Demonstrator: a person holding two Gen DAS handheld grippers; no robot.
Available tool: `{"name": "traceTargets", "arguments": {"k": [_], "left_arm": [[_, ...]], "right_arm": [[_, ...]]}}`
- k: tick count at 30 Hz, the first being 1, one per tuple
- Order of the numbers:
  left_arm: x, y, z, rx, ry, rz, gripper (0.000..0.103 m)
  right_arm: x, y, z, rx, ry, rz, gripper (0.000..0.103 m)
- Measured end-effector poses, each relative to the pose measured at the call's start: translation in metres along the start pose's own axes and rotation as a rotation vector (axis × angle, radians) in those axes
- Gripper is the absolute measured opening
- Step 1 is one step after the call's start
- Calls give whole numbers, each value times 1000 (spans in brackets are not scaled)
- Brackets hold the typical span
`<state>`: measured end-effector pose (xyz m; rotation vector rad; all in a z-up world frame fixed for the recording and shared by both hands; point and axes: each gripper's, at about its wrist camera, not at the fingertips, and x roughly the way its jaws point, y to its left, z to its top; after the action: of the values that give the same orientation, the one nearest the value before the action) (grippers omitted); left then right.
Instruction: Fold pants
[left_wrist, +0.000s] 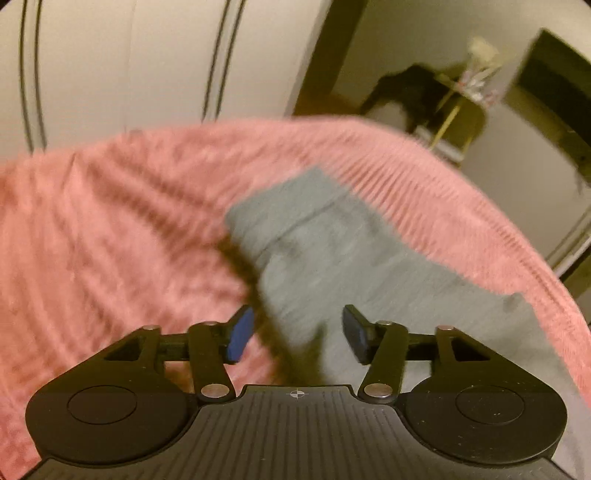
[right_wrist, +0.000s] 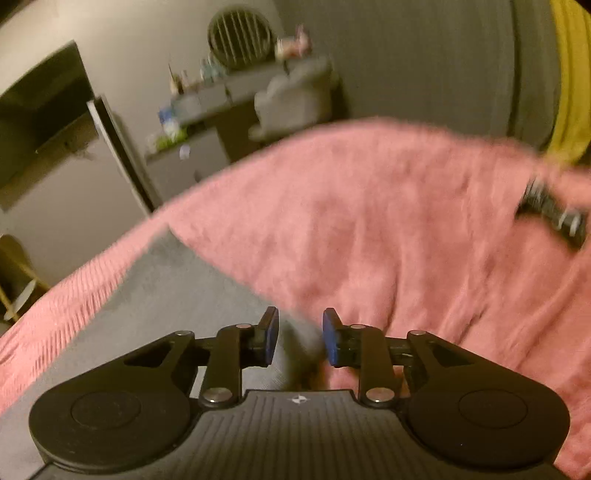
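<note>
Gray pants (left_wrist: 332, 251) lie spread on a pink ribbed blanket (left_wrist: 110, 221) that covers a bed, seen through two blurred wrist views. In the left wrist view the left tool (left_wrist: 297, 334) hovers over the near edge of the pants, its blue-padded fingers (left_wrist: 240, 334) spread wide with nothing between them; the left finger sits above the blanket, the right one above the gray cloth. A seam or fold line crosses the pants farther up. Behind the bed stand pale wardrobe doors (left_wrist: 129, 66) with dark vertical lines, and a small stand (left_wrist: 454, 110) with dark cloth draped over it.

In the right wrist view the right tool (right_wrist: 300, 338) is also parted, though by a narrower gap, and grips nothing. It hangs over the line where the gray pants (right_wrist: 177, 295) meet the blanket (right_wrist: 406, 229). A small black object (right_wrist: 554, 214) lies on the blanket at far right, too blurred to identify. Beyond are a cluttered dresser (right_wrist: 207, 122), a round vent (right_wrist: 240, 35) and a yellow-and-gray curtain (right_wrist: 569, 74).
</note>
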<state>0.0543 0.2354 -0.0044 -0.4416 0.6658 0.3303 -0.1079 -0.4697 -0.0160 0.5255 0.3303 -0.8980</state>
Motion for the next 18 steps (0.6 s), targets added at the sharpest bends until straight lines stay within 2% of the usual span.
{"name": "traceTargets", "arguments": {"k": [2,4,5,7,9,10,11,13,15,18], "left_arm": [[-10,-23,-1,54,-76,-26,80],[-9,-46,-6,92,-128,-29,95],[-4,-58,-10,104,-142,-25,95],[15,-74,-17,116,-101,-32,95],[34,-81,-20,126,-68,-39,91],[44,-82,-21,148,-63,-19,90],[51,-81,-21,170,-68,4,90],[63,-75,-17,219,-81,43,88],[71,-66,-15,252,-71,79,80],[75,-55,-13,270,-54,54,76]], "right_arm": [[-14,31,-2,-49,-33,94,28],[-19,74,-9,-109,7,247,28],[-19,100,-14,-148,47,346,31],[-15,163,-29,-241,175,571,36],[-11,227,-48,-340,316,761,40],[-9,255,-57,-388,359,825,43],[-10,288,-68,-459,390,884,45],[-13,345,-88,-591,413,961,60],[-17,388,-106,-676,404,1019,66],[-1,450,-129,-750,489,1104,71]]}}
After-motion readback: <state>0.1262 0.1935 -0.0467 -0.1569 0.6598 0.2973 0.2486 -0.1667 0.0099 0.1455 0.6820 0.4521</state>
